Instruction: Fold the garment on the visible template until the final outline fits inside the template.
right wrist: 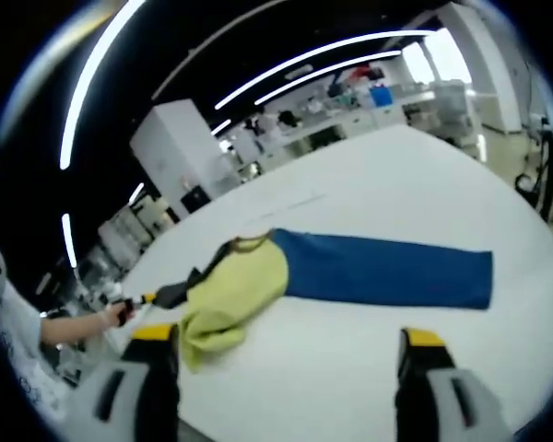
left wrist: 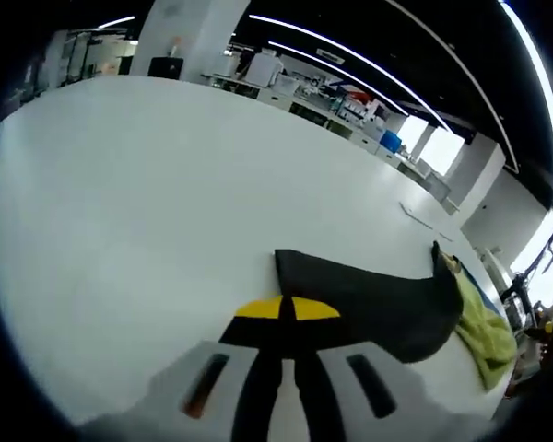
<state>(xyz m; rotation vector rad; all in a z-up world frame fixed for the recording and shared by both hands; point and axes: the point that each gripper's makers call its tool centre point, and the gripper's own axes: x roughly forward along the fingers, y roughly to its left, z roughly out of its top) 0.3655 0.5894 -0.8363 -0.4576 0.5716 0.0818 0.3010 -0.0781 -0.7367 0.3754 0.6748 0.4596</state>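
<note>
The garment lies on the white table (left wrist: 147, 203) in three colours: a long blue part (right wrist: 387, 270), a bunched yellow-green part (right wrist: 235, 290) and a black end (left wrist: 369, 299). My left gripper (left wrist: 286, 309) has its yellow tips pressed together, shut on the edge of the black end, which lifts off the table. From the right gripper view, that left gripper (right wrist: 138, 300) comes in from the left in a person's hand (right wrist: 74, 324), pinching the black end (right wrist: 186, 287). My right gripper (right wrist: 286, 336) stands wide open just short of the garment, with bare table between its jaws.
A thin pale line (right wrist: 290, 204) lies on the table beyond the garment. White pillars, shelves and benches (left wrist: 350, 101) stand past the far table edge. The table's right edge (right wrist: 535, 230) drops to the floor. Wide bare tabletop stretches to the left in the left gripper view.
</note>
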